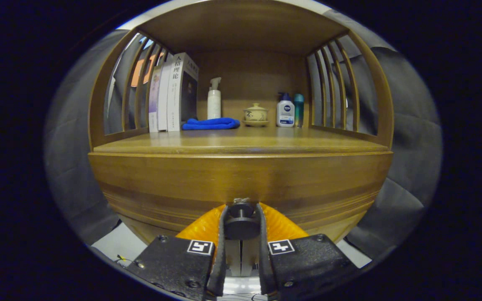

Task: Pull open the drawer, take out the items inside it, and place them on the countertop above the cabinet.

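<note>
Gripper view: gripper [241,223] level, clamping drawer knob [241,227]

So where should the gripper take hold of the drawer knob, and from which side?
By the knob, head-on from the front, one finger on each side. It is round, juts out from the drawer front and fits between them. The gripper already appears shut on it.

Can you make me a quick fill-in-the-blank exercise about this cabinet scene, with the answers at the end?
1. The tongs are closed on the drawer's ____.
2. The folded blue cloth lies on the countertop in front of the white ____ bottle.
3. The books stand ____ beside the left slatted side.
4. The drawer front is made of ____.

Answers: knob; pump; upright; wood
</note>
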Demonstrator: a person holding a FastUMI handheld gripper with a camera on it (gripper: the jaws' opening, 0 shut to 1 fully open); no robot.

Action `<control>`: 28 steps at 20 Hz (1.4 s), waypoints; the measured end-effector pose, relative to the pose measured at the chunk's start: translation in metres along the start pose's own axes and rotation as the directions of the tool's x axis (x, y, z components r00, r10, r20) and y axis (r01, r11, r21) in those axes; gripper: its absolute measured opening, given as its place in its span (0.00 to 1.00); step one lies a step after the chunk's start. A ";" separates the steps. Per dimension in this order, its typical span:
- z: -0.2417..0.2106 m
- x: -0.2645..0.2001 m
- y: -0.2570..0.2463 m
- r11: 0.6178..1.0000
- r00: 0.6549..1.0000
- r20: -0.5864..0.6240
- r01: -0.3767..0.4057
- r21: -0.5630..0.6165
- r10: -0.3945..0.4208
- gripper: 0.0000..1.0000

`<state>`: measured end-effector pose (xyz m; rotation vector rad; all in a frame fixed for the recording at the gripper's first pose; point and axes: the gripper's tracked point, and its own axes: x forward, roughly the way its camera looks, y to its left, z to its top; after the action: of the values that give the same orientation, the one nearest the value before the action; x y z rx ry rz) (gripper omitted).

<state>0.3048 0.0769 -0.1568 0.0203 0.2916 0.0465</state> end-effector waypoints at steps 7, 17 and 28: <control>-0.012 -0.033 -0.001 1.000 1.000 -0.009 0.007 -0.013 -0.007 0.35; -0.033 -0.099 -0.006 0.999 1.000 0.002 -0.004 -0.039 0.004 0.34; -0.063 -0.157 -0.007 0.999 0.999 -0.034 -0.037 -0.008 0.037 0.34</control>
<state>0.1370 0.0627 -0.1720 0.0165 0.3253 0.0850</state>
